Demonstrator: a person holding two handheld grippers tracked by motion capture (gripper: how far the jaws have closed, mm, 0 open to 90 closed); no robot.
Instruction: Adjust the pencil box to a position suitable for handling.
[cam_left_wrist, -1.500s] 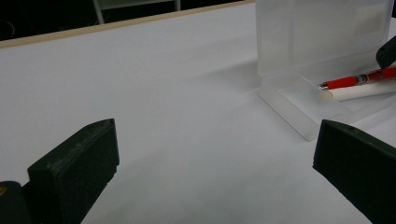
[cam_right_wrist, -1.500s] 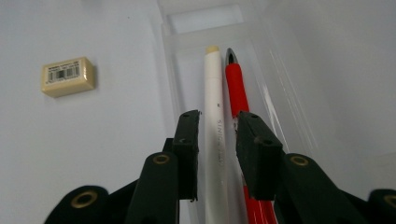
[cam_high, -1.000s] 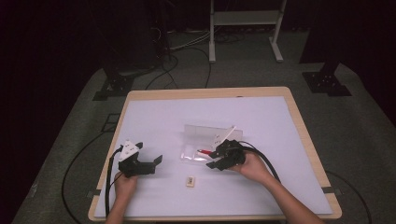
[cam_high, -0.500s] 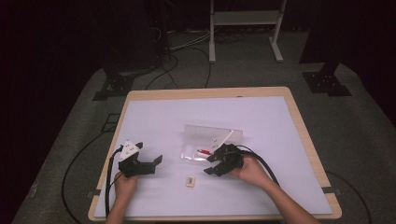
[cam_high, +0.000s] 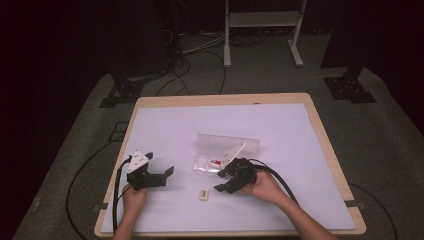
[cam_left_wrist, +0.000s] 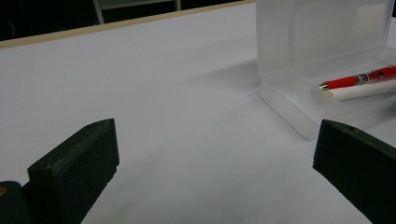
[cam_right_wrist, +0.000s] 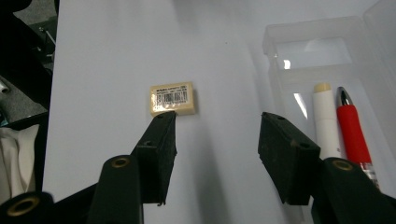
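A small cream eraser (cam_high: 203, 194) with a printed label lies on the white table top (cam_high: 280, 125). In the right gripper view the eraser (cam_right_wrist: 172, 99) sits just past the tip of one jaw. My right gripper (cam_high: 221, 181) (cam_right_wrist: 217, 130) is open; its jaws have just been opening with nothing between them. Beside it stands a clear plastic case (cam_high: 225, 145) (cam_right_wrist: 280, 42) with its lid up, holding a red pen (cam_right_wrist: 352, 126) and a white stick (cam_right_wrist: 324, 119). My left gripper (cam_high: 169, 175) (cam_left_wrist: 215, 163) rests open and empty at the left, facing the case (cam_left_wrist: 322, 60) and the red pen (cam_left_wrist: 359, 78).
The table's wooden rim (cam_high: 325, 135) frames the white surface. Black cables (cam_high: 280, 172) trail from both grippers toward the near edge. Beyond the table are a dark floor, stand feet (cam_high: 350, 87) and a white frame (cam_high: 260, 20).
My right gripper has shifted slightly away from the case toward the eraser, and its jaws stand wider. The left gripper has stayed still.
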